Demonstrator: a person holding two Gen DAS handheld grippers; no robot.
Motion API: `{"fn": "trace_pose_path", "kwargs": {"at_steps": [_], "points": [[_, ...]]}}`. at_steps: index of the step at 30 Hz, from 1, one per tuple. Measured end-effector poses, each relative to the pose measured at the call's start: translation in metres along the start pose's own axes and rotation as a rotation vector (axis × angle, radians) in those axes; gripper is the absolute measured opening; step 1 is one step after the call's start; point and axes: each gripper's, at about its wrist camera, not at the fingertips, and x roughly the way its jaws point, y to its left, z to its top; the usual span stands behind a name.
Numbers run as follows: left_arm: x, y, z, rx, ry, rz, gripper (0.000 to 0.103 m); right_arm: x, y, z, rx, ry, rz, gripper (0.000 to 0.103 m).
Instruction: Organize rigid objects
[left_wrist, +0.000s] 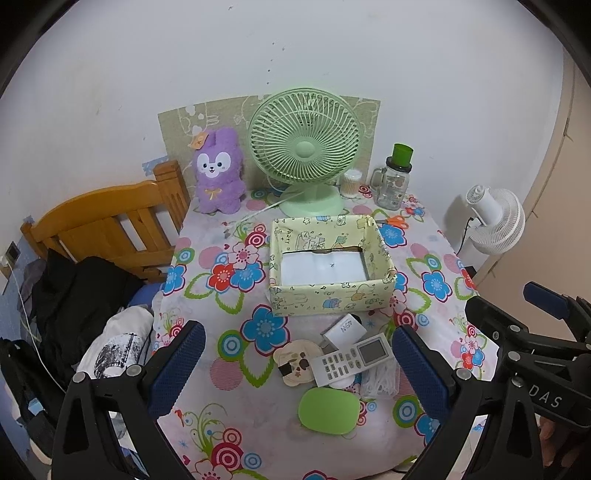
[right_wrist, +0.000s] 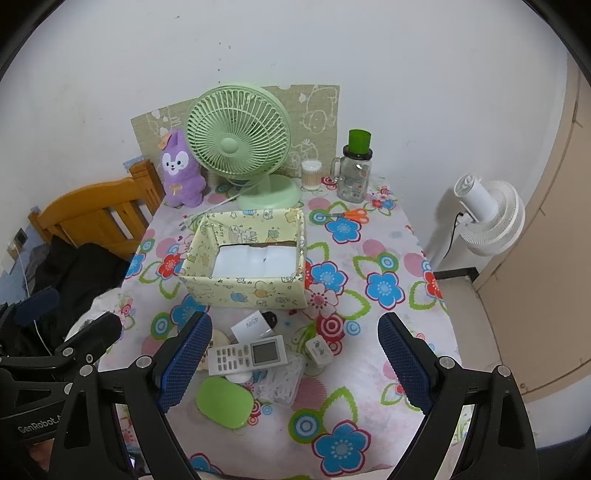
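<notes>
A white remote (right_wrist: 247, 355), green case (right_wrist: 224, 402) and white chargers (right_wrist: 251, 325) are heaped just before the open yellow box (right_wrist: 243, 291).

The right hand-held gripper (right_wrist: 295, 363) hangs wide open above the floral worktop (right_wrist: 388, 258). Between its fingers lie a white remote (right_wrist: 247, 355), a green oval case (right_wrist: 224, 402) and a charger (right_wrist: 319, 350); the yellow box (right_wrist: 245, 286) sits beyond.

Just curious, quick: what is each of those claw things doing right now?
Left gripper: open, holding nothing.
Right gripper: open, holding nothing.
</notes>
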Motion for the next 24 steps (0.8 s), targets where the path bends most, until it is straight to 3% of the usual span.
{"fn": "trace_pose_path", "kwargs": {"at_steps": [24], "points": [[-0.0006,0.0017,0.0038,0.018,-0.006,-0.014,0.101,-0.0029,0.0022,0.0008,0.026,-0.010,-0.013,0.094]]}}
